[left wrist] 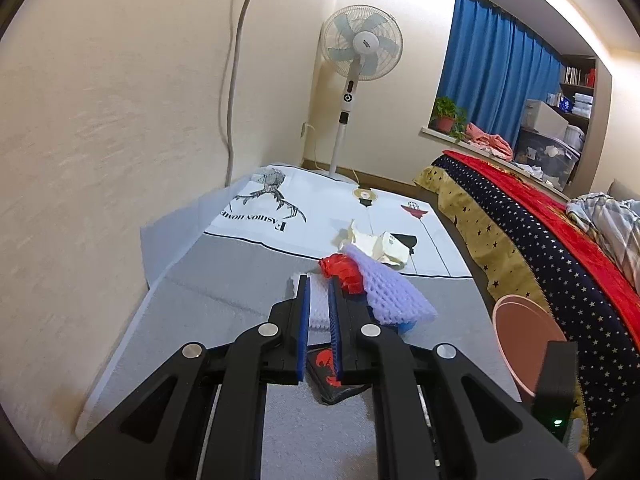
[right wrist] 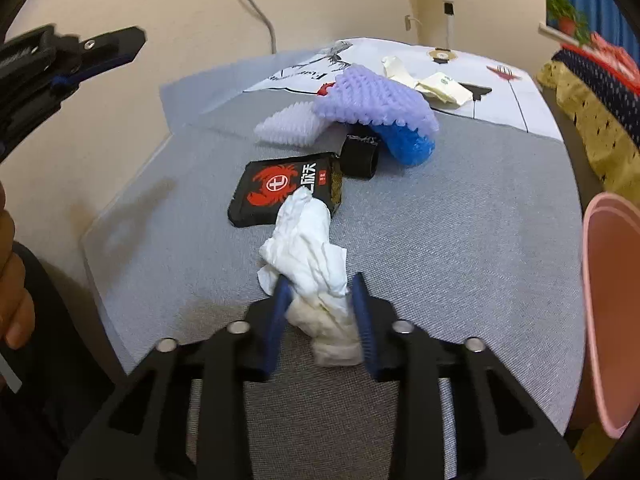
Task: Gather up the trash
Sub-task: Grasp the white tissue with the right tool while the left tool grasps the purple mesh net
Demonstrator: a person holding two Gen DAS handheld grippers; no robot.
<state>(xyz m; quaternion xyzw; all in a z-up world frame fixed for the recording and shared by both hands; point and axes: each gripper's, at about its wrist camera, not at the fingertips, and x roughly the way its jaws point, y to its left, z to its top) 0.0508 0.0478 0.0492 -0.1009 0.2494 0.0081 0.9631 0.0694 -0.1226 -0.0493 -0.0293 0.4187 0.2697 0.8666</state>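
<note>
My right gripper is shut on a crumpled white tissue that lies on the grey cloth-covered table. Just beyond the tissue is a black packet with a red crab print, then a black roll. Further back, purple, white and blue foam nets are piled together. A red wrapper and cream paper scraps lie behind them. My left gripper hovers above the pile, pads nearly together with nothing between them; it shows at the upper left of the right wrist view.
A pink bin stands at the table's right edge. A wall runs along the left side, with a standing fan at the far end. A bed with a starred cover lies to the right. A hand shows at the left.
</note>
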